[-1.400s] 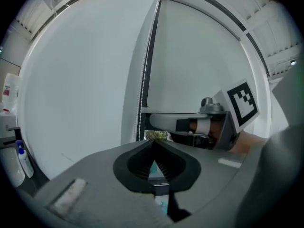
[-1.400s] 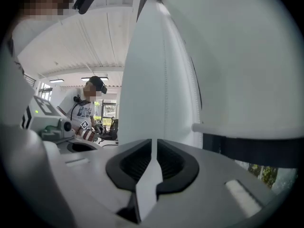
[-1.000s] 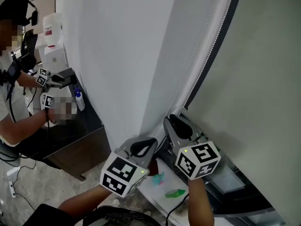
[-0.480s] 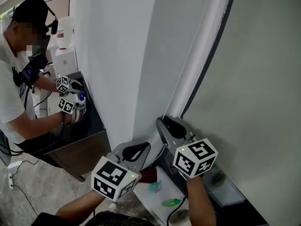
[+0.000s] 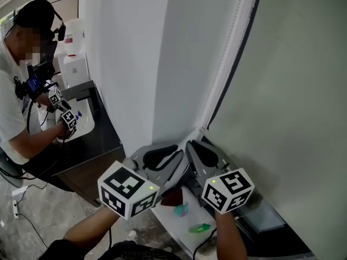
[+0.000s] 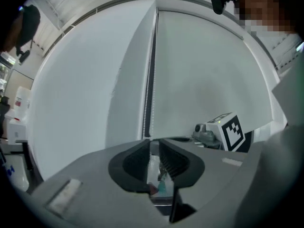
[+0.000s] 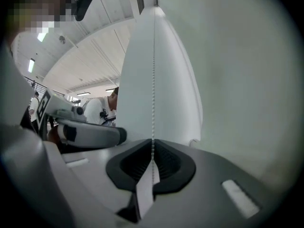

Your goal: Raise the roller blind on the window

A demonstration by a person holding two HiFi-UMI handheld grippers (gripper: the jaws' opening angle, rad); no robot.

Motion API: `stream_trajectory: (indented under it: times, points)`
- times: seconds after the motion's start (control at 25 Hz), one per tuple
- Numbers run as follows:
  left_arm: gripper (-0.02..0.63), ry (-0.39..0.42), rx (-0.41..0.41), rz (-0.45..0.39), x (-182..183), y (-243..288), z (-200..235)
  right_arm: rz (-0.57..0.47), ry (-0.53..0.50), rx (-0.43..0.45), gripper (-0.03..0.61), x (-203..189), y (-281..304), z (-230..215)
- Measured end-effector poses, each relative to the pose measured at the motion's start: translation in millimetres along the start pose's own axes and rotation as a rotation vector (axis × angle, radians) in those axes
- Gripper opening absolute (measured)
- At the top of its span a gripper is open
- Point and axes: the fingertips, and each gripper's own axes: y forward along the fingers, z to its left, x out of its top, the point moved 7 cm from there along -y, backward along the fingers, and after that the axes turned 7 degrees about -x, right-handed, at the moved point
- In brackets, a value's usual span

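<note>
down at the foot of the window, we hold both tools close together under the bead chain (image 5: 229,58), which hangs down the dark edge between a white wall (image 5: 135,64) and the pale grey roller blind (image 5: 293,91). the blind covers the window all the way down to the sill. our right hand-held gripper (image 5: 198,145) points up along the chain, and in its own view the chain (image 7: 153,80) drops straight between the ribbed pads, with the jaws (image 7: 152,153) pressed together on it. our left hand-held gripper (image 5: 172,157) sits just beside the right one, on its left. in the left gripper view its jaws (image 6: 154,148) stand slightly spread with a narrow gap. the chain (image 6: 150,80) comes down to their tips, and we cannot tell whether it enters the gap. through that gap a teal object (image 6: 161,186) shows on the white bench (image 5: 179,223) below. another person (image 5: 21,91) works with marker-cube grippers at a dark counter (image 5: 103,140) well apart on the left.
</note>
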Motion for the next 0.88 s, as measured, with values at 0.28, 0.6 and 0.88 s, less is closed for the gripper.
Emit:
stream_trajectory:
  times: [0.28, 0.6, 0.88]
  points:
    - [0.101, 0.039, -0.167, -0.012, 34.3, 35.8, -13.4, -0.023, -0.015, -0.043, 0.017, -4.3, -33.7, 9.9]
    - [0.011, 0.131, -0.275, 0.014, 50.9, 53.7, -22.9, -0.011, -0.03, -0.105, 0.016, -6.8, -44.4, 7.6]
    - [0.012, 0.051, -0.341, 0.03, 43.2, 59.3, -17.3, 0.003, 0.015, -0.058, 0.021, -4.3, -57.2, -1.7]
